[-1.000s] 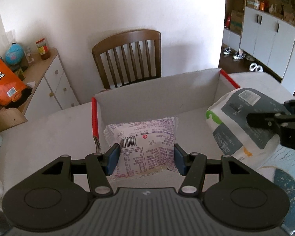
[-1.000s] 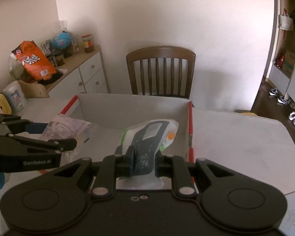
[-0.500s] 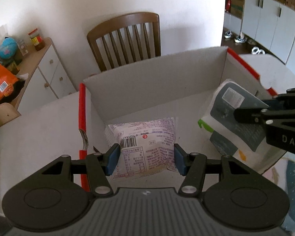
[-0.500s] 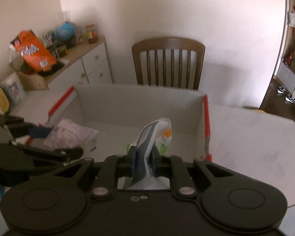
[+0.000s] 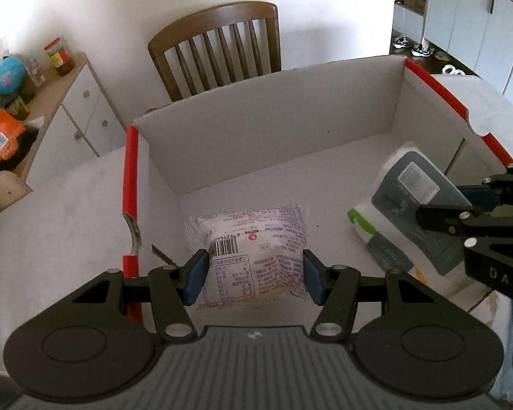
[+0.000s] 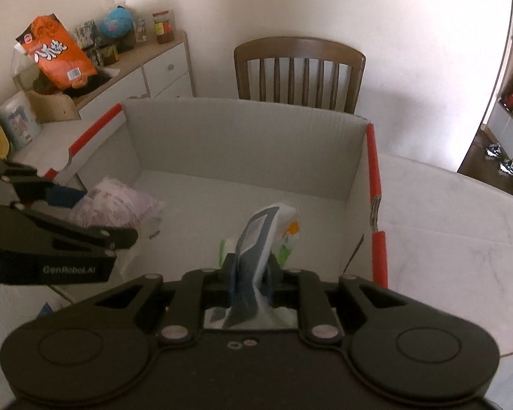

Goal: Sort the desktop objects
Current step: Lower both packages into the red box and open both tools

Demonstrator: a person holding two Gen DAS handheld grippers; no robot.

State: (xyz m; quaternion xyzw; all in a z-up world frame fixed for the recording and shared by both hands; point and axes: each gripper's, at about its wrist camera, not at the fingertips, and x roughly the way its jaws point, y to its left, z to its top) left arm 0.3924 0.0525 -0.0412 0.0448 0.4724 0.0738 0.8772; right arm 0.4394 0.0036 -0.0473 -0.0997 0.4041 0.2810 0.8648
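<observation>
A white cardboard box with red edges [image 5: 273, 119] lies open on the table. My left gripper [image 5: 253, 280] is shut on a clear purple-printed snack packet [image 5: 249, 235], held low inside the box near its left wall. My right gripper [image 6: 251, 273] pinches a grey, white and green pouch [image 6: 266, 229] edge-on between its pads, low at the right side of the box [image 6: 239, 143]; its jaws are opening slightly. The left wrist view shows the right gripper [image 5: 461, 205] and the pouch [image 5: 403, 198]. The right wrist view shows the left gripper [image 6: 95, 212] with the packet [image 6: 119, 201].
A wooden chair [image 5: 219, 48] stands behind the box against the wall. A white sideboard [image 6: 154, 71] at the left carries an orange bag [image 6: 54, 54], a globe and a jar. White tabletop [image 6: 444, 232] spreads right of the box. A mug [image 6: 17, 123] stands at the far left.
Both grippers have sunk into the box with their packs. The pouch has turned from tilted flat to edge-on in the right wrist view.
</observation>
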